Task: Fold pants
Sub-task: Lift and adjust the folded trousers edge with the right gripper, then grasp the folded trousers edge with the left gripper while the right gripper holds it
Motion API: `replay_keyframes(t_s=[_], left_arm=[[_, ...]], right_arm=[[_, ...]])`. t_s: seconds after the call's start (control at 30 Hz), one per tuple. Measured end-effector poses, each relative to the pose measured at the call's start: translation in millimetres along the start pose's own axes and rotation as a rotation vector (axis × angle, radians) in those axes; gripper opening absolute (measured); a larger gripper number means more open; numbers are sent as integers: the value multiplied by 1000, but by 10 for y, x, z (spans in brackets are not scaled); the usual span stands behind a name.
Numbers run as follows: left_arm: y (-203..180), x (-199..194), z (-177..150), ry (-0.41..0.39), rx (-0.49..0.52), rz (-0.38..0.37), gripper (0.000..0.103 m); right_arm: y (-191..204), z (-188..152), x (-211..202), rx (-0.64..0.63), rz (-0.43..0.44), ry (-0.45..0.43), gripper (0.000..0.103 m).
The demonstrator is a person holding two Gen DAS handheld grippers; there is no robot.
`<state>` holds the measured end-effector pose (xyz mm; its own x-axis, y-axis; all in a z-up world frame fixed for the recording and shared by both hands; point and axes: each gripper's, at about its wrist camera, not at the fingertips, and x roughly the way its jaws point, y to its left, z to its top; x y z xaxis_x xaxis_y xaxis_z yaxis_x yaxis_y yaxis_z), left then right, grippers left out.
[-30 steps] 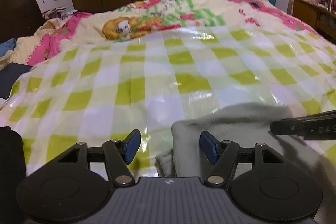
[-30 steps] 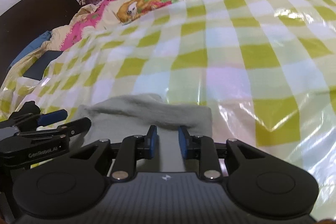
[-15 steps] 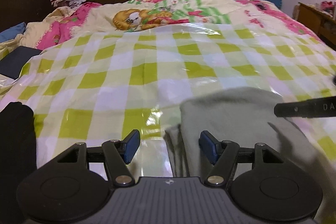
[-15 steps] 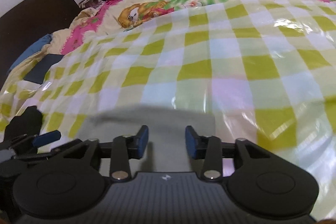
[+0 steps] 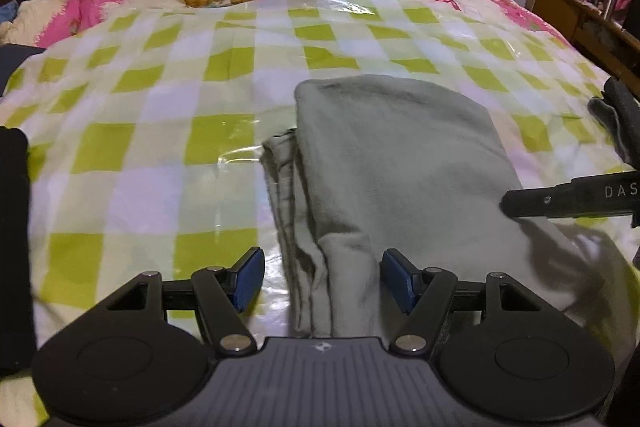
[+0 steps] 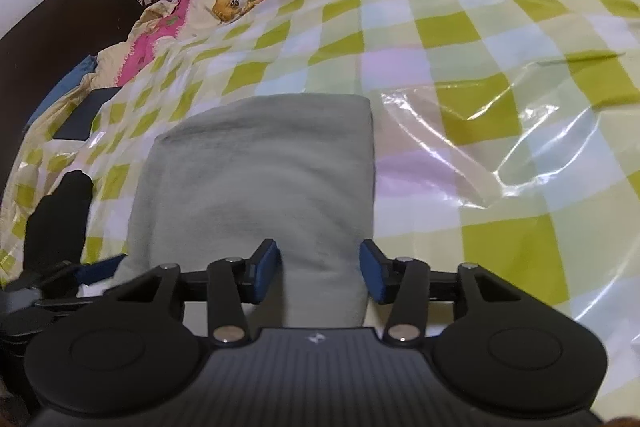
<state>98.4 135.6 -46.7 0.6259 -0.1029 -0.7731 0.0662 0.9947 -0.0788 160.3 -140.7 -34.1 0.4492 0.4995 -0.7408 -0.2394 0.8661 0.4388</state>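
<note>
left wrist view first — the grey pants point(image 5: 400, 163) lie folded into a thick oblong on the bed's checked plastic sheet point(image 5: 152, 131), long axis running straight away from both cameras. left gripper point(image 5: 320, 281) sits low at the near end, its blue fingers point(image 5: 249, 277) spread wide with nothing between them but a bunched ridge of cloth, not pinched. stacked layer edges show along the bundle's left side, right in front of that gripper.

over on the right wrist view, the right gripper point(image 6: 319, 277) is lined up on the same near edge, fingers point(image 6: 266, 273) apart and straddling the fabric — empty too. both tools level, pointing along the bundle, side by side. by the look of it the fold is largely done; the left gripper is nearer the loose layered edge if tidying is wanted.
</note>
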Motion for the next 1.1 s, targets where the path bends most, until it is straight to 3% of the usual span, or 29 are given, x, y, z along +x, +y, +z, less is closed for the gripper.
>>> replay_keyframes(t_s=[0.1, 0.23, 0.47, 0.57, 0.7, 0.77, 0.83, 0.93, 1.1], left_arm=[[0, -6, -19, 3, 6, -4, 79], [83, -29, -63, 14, 1, -21, 84], [19, 36, -45, 15, 3, -40, 87], [29, 70, -39, 20, -6, -44, 87], [-10, 103, -1, 10, -8, -27, 88], [22, 73, -8, 5, -10, -13, 88], [91, 38, -32, 8, -30, -6, 88], [122, 31, -46, 8, -44, -10, 87], [-10, 23, -34, -3, -5, -2, 68]], right_arm=[[48, -12, -4, -33, 10, 4, 54], [-104, -39, -47, -6, 8, 15, 53], [-72, -62, -11, -2, 87, 57, 55], [-140, -48, 10, 51, 135, 54, 55], [-116, -28, 178, 77, 124, 56, 56], [-78, -2, 143, 75, 123, 47, 53], [-55, 11, 75, 61, 141, 30, 36], [-63, 28, 74, 64, 137, 35, 33], [-8, 15, 32, 36, 94, 28, 28]])
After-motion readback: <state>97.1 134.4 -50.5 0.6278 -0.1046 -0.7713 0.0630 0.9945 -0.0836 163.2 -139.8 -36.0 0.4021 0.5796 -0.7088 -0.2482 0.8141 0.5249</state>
